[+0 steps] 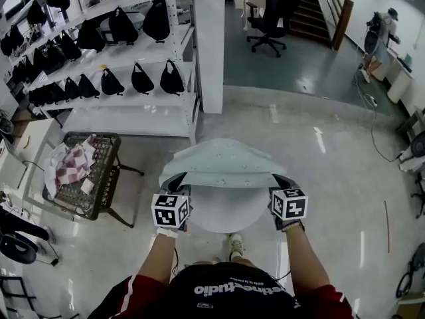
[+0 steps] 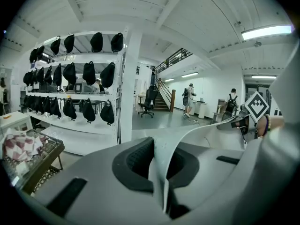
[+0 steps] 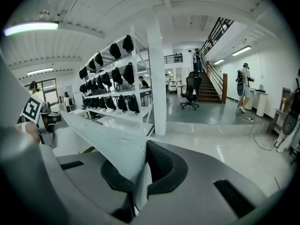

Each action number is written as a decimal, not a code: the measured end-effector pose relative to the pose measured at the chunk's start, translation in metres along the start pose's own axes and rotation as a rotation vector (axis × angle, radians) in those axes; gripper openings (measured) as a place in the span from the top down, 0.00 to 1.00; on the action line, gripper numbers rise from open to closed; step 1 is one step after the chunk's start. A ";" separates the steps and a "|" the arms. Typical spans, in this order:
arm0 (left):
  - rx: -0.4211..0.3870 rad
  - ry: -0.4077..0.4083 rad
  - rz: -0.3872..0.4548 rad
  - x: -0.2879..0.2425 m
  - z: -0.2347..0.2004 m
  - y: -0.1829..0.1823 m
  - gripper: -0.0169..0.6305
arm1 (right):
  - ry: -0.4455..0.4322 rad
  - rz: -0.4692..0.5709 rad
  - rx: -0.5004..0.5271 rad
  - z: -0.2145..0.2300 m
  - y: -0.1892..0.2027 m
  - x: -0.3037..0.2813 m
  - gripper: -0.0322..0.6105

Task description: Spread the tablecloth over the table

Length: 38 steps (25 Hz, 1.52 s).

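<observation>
**Tablecloth (image 1: 222, 161) held in the air above the round bench (image 1: 219, 216)**

Pale cloth is stretched between the two grippers, its near edge running from one to the other and the rest bowing up and away from the person; the white bench top shows bare just below that near edge; whether the far part of the cloth touches the bench cannot be told. The left gripper (image 1: 182, 191) has its fingers (image 2: 133, 159) closed on the cloth's left end, a fold pinched between the dark pads; the right gripper (image 1: 279, 183) has its fingers (image 3: 165, 162) clamped the same way on the right end. A wire basket (image 1: 99, 178) with a checked rag stands to the left of the bench; white shelves (image 1: 133, 95) carrying black bags rise behind it.
</observation>
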<state>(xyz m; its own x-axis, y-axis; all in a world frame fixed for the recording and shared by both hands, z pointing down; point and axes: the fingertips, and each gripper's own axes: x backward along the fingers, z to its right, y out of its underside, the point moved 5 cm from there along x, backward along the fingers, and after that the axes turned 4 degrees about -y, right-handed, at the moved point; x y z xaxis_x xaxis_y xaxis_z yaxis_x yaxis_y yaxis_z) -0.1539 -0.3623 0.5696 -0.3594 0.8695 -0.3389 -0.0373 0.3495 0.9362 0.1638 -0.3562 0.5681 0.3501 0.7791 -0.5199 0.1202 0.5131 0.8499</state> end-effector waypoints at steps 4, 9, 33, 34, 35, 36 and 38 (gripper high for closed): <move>0.006 0.009 -0.035 0.001 0.000 0.017 0.94 | 0.009 -0.024 0.001 -0.003 0.020 0.000 0.91; 0.001 0.007 -0.072 -0.002 -0.005 0.036 0.94 | 0.001 -0.045 0.009 -0.008 0.036 -0.008 0.91; 0.020 0.033 -0.188 0.009 -0.005 0.109 0.94 | -0.025 -0.171 0.066 -0.023 0.099 -0.011 0.90; 0.020 0.033 -0.192 0.010 -0.004 0.109 0.94 | -0.016 -0.177 0.085 -0.024 0.100 -0.008 0.89; 0.024 0.034 -0.197 0.010 -0.004 0.109 0.94 | -0.009 -0.185 0.104 -0.026 0.101 -0.005 0.88; 0.033 0.036 -0.200 0.010 -0.005 0.109 0.94 | -0.005 -0.194 0.123 -0.028 0.103 -0.002 0.87; 0.053 0.041 -0.204 0.010 -0.006 0.109 0.94 | -0.006 -0.212 0.156 -0.032 0.107 0.004 0.83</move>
<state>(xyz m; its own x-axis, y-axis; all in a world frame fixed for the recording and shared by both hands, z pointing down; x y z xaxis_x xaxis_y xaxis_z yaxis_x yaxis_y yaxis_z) -0.1666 -0.3178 0.6694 -0.3872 0.7640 -0.5162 -0.0648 0.5359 0.8418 0.1485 -0.2861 0.6545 0.3071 0.6579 -0.6876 0.3328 0.6027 0.7253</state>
